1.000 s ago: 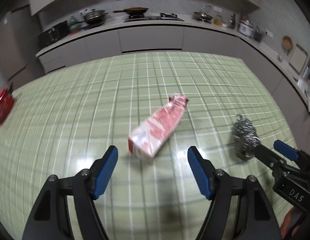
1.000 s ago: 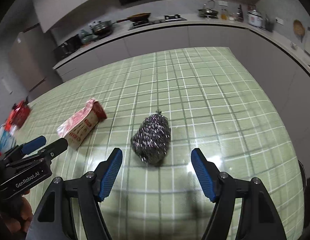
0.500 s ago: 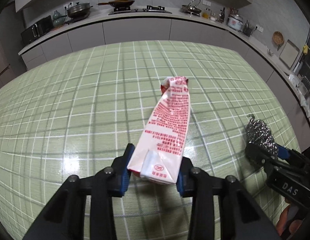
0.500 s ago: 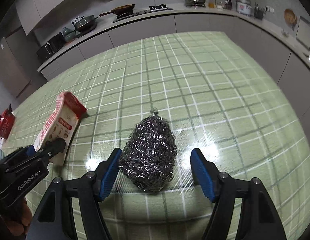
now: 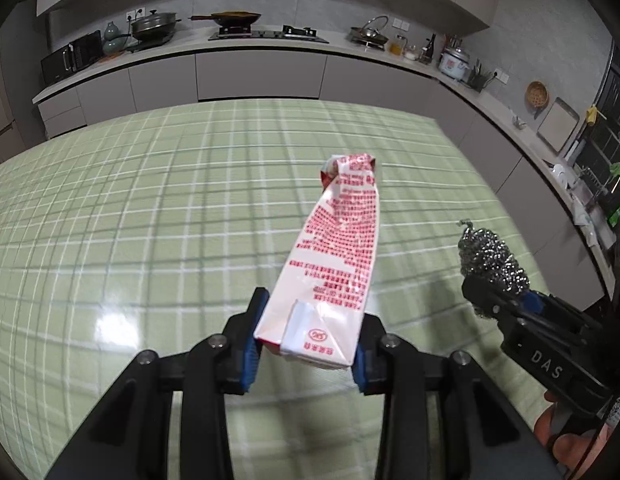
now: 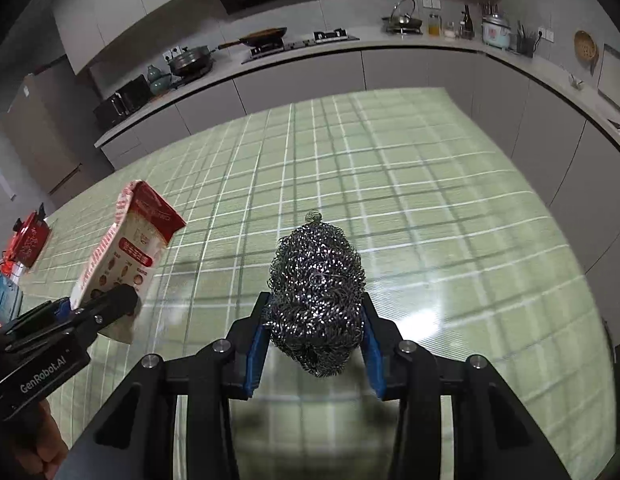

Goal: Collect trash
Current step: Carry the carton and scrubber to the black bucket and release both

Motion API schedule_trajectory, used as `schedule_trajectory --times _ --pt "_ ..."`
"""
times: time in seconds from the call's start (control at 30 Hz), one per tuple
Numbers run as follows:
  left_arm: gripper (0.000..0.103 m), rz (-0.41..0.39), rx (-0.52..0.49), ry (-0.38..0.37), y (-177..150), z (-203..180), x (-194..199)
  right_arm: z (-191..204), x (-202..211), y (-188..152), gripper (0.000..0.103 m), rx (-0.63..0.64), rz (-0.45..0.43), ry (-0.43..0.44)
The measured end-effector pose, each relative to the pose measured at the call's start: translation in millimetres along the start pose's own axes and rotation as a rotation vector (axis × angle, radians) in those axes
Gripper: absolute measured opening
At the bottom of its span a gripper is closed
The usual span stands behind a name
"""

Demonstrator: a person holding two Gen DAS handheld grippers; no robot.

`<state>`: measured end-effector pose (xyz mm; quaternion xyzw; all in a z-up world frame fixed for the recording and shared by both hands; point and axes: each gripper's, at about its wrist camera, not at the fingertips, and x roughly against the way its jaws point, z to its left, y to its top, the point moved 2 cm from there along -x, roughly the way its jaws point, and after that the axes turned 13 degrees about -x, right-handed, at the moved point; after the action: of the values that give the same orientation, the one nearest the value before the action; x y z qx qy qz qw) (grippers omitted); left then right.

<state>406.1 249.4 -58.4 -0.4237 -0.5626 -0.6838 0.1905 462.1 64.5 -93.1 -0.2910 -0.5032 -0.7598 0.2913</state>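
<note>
Left gripper (image 5: 307, 346) clamped on carton (image 5: 334, 264) base, raised over green checked table (image 5: 149, 216); right gripper (image 6: 314, 344) closing on steel scourer (image 6: 317, 292), beside carton; scourer underside hidden

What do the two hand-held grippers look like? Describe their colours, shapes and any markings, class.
Both are black plastic frames with two angled fingers, silver round screws at the joints and blue pads inside the tips. The left gripper shows the white lettering "GenRobot.AI" on its side in the right wrist view; the right gripper shows "DAS" in the left wrist view. No cables or sleeves are visible.
</note>
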Motion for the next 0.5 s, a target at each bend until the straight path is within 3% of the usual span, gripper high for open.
schedule_trajectory --times 0.33,0.5 --pt "0.037 -0.029 0.054 0.009 -9 -96 24 -79 71 -3 0.044 0.048 -0.013 0.071" --pt "0.037 -0.019 0.071 -0.027 -16 -139 25 -128 105 -8 0.044 0.069 -0.019 0.079"
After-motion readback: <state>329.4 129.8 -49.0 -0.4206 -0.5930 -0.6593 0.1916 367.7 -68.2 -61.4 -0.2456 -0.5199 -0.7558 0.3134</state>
